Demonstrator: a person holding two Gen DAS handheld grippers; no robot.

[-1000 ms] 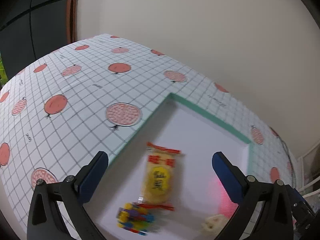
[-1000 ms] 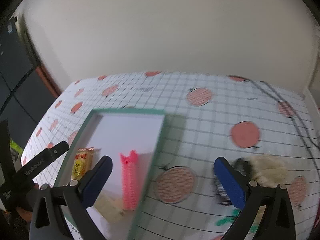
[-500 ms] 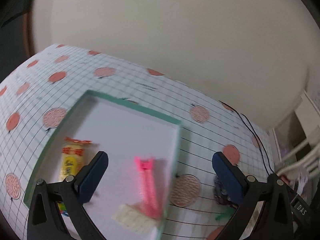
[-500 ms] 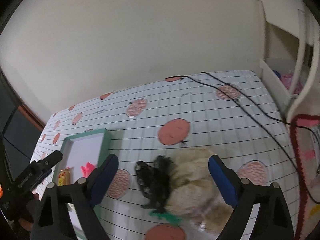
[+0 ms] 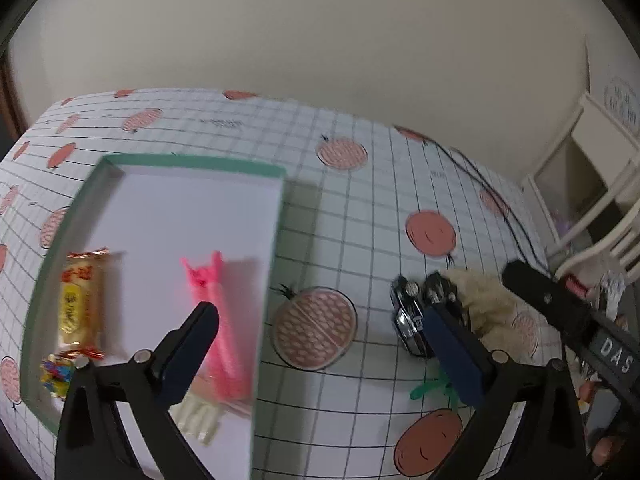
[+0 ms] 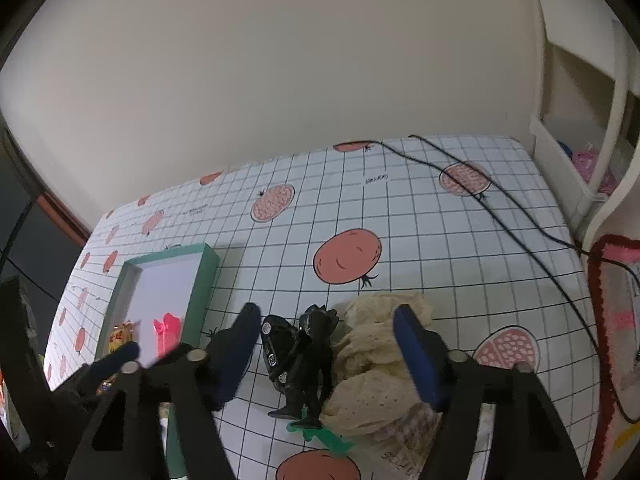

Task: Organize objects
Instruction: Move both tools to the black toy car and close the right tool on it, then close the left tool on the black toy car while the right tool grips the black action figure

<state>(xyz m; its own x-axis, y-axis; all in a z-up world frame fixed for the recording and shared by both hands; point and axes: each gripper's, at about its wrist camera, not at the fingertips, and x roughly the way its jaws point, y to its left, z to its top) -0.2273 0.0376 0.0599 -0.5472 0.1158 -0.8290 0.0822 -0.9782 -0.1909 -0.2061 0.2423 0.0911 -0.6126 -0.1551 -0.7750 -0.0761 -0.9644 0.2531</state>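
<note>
A green-rimmed tray (image 5: 192, 162) lies at the left and holds a pink comb (image 5: 218, 328), a yellow snack packet (image 5: 78, 304), a small colourful toy (image 5: 58, 372) and a pale piece (image 5: 198, 420). My left gripper (image 5: 320, 352) is open and empty above the tray's right edge. To the right lie a black toy car (image 6: 276, 350), a black figure (image 6: 310, 364), a cream cloth (image 6: 380, 356) and a green item (image 6: 328, 438). My right gripper (image 6: 326, 344) is open, its fingers either side of the car, figure and cloth.
A black cable (image 6: 500, 208) runs across the back right of the patterned tablecloth (image 6: 400, 220). A white shelf unit (image 6: 580, 128) stands at the right. A beige wall is behind the table. The right gripper's body (image 5: 560, 308) shows in the left wrist view.
Both grippers have swung right, from over the tray towards the pile. The right gripper has come in close around the car, figure and cloth. Both stay open.
</note>
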